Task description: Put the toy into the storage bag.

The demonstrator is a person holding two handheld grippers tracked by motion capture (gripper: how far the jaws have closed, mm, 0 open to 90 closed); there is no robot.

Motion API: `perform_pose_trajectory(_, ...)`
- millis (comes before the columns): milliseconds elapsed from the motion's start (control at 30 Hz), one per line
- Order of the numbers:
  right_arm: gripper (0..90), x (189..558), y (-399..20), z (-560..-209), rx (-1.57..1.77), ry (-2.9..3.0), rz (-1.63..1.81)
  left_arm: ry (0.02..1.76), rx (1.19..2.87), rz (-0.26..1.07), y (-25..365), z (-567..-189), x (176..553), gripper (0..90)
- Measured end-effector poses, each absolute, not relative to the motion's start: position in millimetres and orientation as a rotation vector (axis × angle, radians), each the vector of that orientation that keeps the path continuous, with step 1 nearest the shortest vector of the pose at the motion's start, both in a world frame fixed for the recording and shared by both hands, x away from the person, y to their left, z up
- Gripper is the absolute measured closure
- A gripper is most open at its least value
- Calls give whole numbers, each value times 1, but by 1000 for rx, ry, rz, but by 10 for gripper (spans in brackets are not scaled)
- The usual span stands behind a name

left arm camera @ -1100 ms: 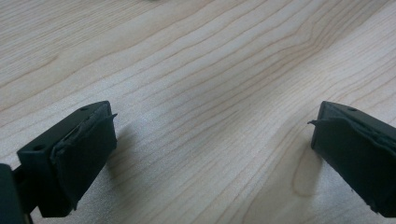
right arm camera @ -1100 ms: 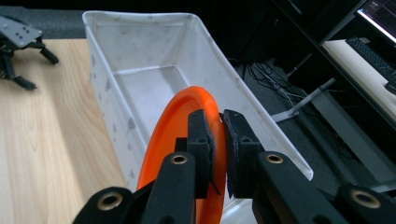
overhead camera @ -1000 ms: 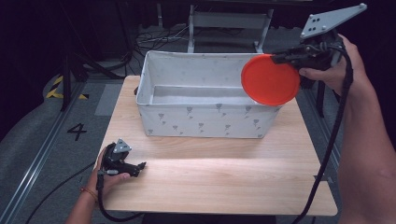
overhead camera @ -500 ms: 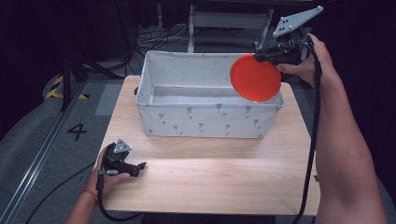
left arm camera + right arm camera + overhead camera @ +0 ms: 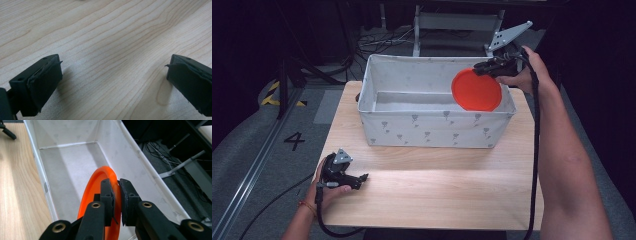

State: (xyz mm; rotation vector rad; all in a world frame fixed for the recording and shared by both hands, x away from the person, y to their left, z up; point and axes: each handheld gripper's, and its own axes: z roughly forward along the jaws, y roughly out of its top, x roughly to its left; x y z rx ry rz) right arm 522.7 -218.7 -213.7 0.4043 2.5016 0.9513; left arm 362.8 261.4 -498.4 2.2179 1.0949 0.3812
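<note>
Right tongs [image 5: 117, 195] clamped on orange plate [image 5: 476, 90] rim, plate on edge above right end of white fabric bin [image 5: 432, 131]. Bin interior bare. Left tongs [image 5: 112, 82] apart, resting on wooden counter [image 5: 447, 190], well apart from bin.

In the right gripper view, the orange plate [image 5: 96, 192] is hidden along its lower part behind the right gripper [image 5: 116, 195], and the bottom edge cuts it off. The white fabric bin [image 5: 37, 157] loses its near end to the same edge. In the high view, the plate covers part of the bin's far right wall. The left gripper [image 5: 112, 75] has both jaws cropped in its own view.
</note>
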Motion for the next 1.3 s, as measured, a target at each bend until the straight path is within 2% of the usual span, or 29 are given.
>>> perform_pose_trajectory(767,823,531,-208,-271,294,2722,721,1094,2218,381,261,-498,363,4)
perform_pose_trajectory(1300,822,536,-196,-293,255,2863,444,1094,2220,380,261,-498,363,4)
